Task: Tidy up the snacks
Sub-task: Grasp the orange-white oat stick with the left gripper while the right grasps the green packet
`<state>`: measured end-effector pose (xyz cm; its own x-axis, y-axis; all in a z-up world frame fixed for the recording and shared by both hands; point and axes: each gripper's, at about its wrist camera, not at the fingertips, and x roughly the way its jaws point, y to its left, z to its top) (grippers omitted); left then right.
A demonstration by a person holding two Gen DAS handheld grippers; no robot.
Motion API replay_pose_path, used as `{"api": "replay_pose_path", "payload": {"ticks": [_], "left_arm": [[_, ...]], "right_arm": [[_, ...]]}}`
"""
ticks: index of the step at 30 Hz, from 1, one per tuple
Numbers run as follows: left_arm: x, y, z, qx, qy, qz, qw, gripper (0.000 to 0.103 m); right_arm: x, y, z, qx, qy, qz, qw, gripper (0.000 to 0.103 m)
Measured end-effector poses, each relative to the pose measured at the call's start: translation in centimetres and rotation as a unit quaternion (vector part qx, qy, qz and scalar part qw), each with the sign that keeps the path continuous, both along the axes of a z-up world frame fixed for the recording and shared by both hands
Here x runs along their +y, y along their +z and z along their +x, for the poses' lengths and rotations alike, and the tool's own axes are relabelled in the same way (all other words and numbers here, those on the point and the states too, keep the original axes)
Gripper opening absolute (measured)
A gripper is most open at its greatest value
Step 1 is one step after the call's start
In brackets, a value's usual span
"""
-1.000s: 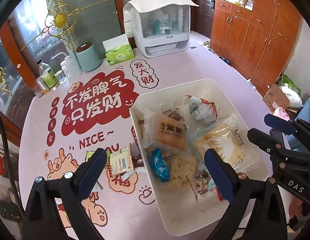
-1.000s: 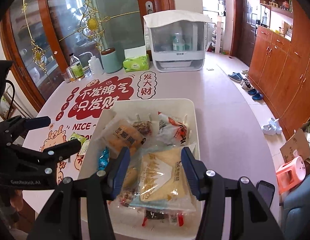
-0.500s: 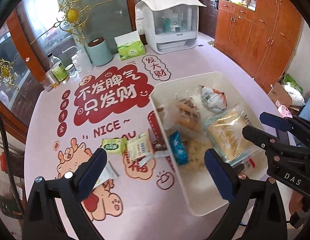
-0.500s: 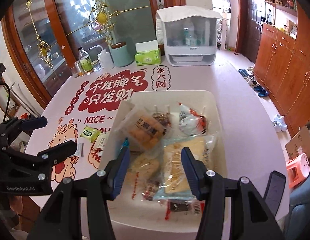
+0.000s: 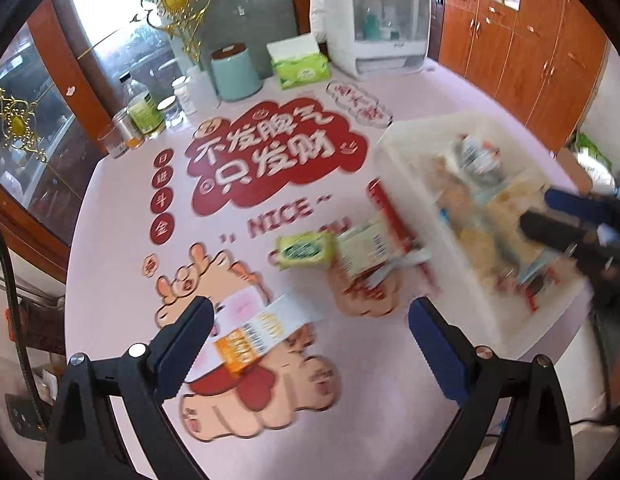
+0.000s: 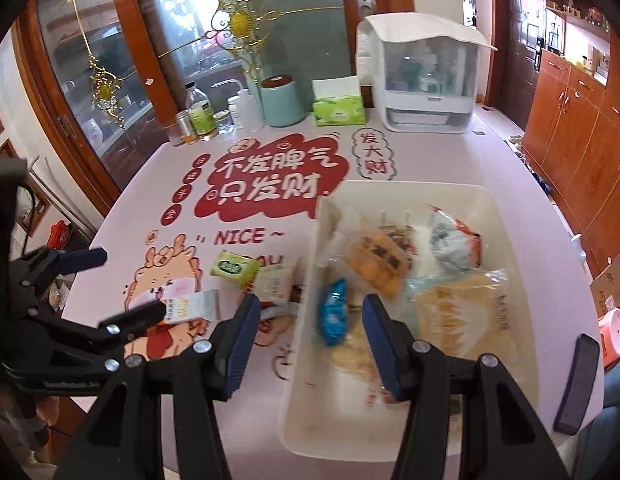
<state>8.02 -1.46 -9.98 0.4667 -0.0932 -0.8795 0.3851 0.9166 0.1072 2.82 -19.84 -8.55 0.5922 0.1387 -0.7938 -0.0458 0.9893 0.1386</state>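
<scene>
A white bin holds several snack packets, among them a blue one and a large bread pack; it also shows blurred in the left wrist view. On the table left of it lie a green packet, a pale packet and a white-and-orange packet. My left gripper is open and empty above the white-and-orange packet. My right gripper is open and empty over the bin's left wall.
At the table's far edge stand a white dish cabinet, a green tissue box, a teal canister and some bottles. A dark phone lies by the bin's right side. Wooden cupboards line the right wall.
Both grippers have swung left. The left one moved from over the bin to the loose packets on the table. The white-and-orange packet has come into view between its fingers.
</scene>
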Motion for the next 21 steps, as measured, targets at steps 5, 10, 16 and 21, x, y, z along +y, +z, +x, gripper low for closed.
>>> {"api": "replay_pose_path", "payload": {"ticks": [5, 10, 16, 21], "left_arm": [[3.9, -3.5, 1.3, 0.022, -0.02, 0.026, 0.9992, 0.098], [6.3, -7.6, 3.3, 0.062, -0.035, 0.029, 0.997, 0.098], [6.2, -12.1, 4.4, 0.112, -0.08, 0.026, 0.9902, 0.098], [5.3, -14.2, 4.9, 0.117, -0.105, 0.04, 0.9867, 0.096]], "right_arm": [[3.1, -0.6, 0.8, 0.006, -0.004, 0.005, 1.0, 0.054], [5.5, -1.8, 1.3, 0.016, -0.016, 0.011, 1.0, 0.054], [7.6, -3.3, 1.6, 0.027, -0.032, 0.004, 0.999, 0.054], [8.8, -4.2, 2.2, 0.031, -0.031, -0.018, 0.999, 0.054]]}}
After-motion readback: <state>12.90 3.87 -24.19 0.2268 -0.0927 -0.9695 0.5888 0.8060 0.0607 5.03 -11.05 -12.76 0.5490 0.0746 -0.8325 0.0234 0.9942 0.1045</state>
